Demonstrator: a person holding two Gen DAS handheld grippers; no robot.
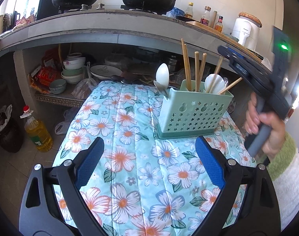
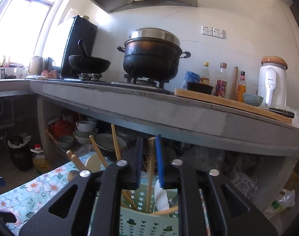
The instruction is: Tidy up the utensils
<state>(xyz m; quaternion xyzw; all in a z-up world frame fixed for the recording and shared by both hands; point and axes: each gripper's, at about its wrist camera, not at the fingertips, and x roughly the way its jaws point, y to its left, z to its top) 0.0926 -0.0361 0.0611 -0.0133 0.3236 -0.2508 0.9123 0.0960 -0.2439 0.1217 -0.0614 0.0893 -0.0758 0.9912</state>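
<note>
Two grippers: my left gripper (image 1: pixel 149 155) gapes empty over bare floral cloth (image 1: pixel 129 137), the green utensil caddy (image 1: pixel 194 114) just ahead-right. My right gripper (image 2: pixel 149 157) hangs above it, jaws parted around a chopstick (image 2: pixel 151 169), seemingly not pinching.

Kitchen clutter around a floral cloth (image 1: pixel 129 137)
Ahead of the left tongs (image 1: pixel 149 140) runs a grey counter (image 1: pixel 90 29). Above the right tongs (image 2: pixel 149 136) it carries a black pot (image 2: pixel 151 59), a wok (image 2: pixel 89 64), bottles (image 2: pixel 221 80), a board (image 2: pixel 228 100) and a white appliance (image 2: pixel 272 84). Bowls (image 1: pixel 72 68) are stacked beneath the counter; an oil jug (image 1: pixel 38 133) stands left of the left tongs.
</note>
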